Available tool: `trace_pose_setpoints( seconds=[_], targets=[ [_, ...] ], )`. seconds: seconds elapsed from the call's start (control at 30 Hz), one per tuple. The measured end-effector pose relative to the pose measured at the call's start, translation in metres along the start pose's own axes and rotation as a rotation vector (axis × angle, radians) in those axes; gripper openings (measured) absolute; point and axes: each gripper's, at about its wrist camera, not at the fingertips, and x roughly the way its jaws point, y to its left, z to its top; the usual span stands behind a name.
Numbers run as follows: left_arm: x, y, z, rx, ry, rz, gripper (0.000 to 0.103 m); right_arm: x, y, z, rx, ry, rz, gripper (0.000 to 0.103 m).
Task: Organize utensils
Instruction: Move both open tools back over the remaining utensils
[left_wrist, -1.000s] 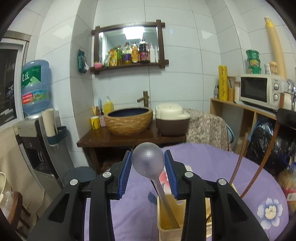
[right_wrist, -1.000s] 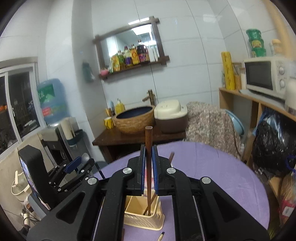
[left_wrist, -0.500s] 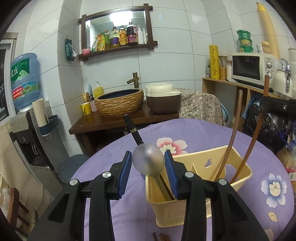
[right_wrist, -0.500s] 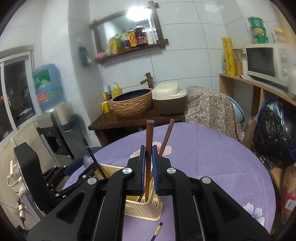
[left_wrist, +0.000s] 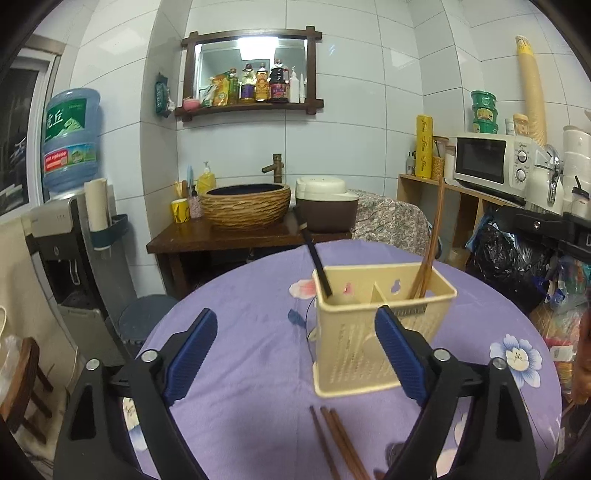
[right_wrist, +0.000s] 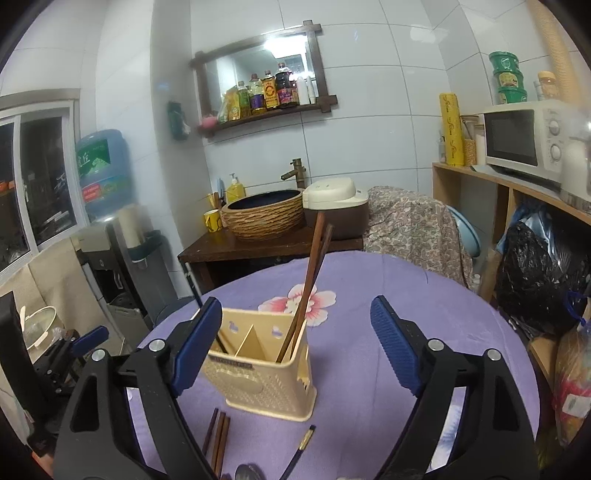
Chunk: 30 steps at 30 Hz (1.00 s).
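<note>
Nearest the left wrist camera, the left gripper (left_wrist: 295, 332) has its blue-padded jaws spread wide and opening, with nothing pressed between the pads. Just past its fingertips three brown chopsticks (left_wrist: 338, 439) lie loose on the purple flowered tablecloth (left_wrist: 240, 295). Nearest the right wrist camera, the right gripper (right_wrist: 295, 336) is likewise wide and opening, gripping nothing. A black-handled utensil (right_wrist: 301, 448) and part of a metal spoon (right_wrist: 248, 472) lie on the cloth near its fingers, beside the loose chopsticks.

Beyond them stands the cream utensil caddy (left_wrist: 354, 354), upright on the table and split by a divider. In the left wrist view its left compartment holds a black-handled spoon (left_wrist: 316, 258) leaning left, and its right compartment holds a pair of brown chopsticks (left_wrist: 430, 247) leaning right; the same pair (right_wrist: 308, 280) rises between the right gripper's open jaws without touching them.

Farther back are a woven basin (left_wrist: 245, 203) on a dark wooden stand, a rice cooker (left_wrist: 327, 206), a microwave (left_wrist: 491, 160) and a water dispenser bottle (left_wrist: 70, 138)
</note>
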Motion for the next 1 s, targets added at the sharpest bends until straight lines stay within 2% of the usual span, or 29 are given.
trace_pose_setpoints(
  seconds=[0.13, 0.27, 0.37, 0.63, 0.73, 0.83, 1.0],
  targets=[
    [-0.007, 0.012, -0.018, -0.014, 0.049, 0.011, 0.093, -0.007, 0.006, -0.020, -0.033, 0.025, -0.004, 0.091],
    [-0.012, 0.021, -0.041, -0.001, 0.088, 0.043, 0.095, -0.014, 0.008, -0.043, -0.054, 0.044, -0.031, 0.094],
    [-0.015, 0.032, -0.063, -0.039, 0.136, 0.042, 0.096, -0.018, 0.008, -0.064, -0.063, 0.074, -0.052, 0.095],
    [-0.028, 0.035, -0.120, -0.058, 0.256, 0.091, 0.095, -0.020, 0.005, -0.136, -0.098, 0.221, -0.151, 0.097],
    [-0.030, 0.033, -0.132, -0.063, 0.298, 0.065, 0.089, -0.020, 0.005, -0.164, -0.125, 0.285, -0.193, 0.097],
    [-0.026, 0.032, -0.136, -0.078, 0.342, 0.026, 0.079, -0.019, 0.004, -0.182, -0.115, 0.333, -0.184, 0.097],
    [-0.022, 0.019, -0.140, -0.079, 0.374, -0.027, 0.064, -0.018, 0.007, -0.186, -0.105, 0.349, -0.174, 0.097]
  ],
)
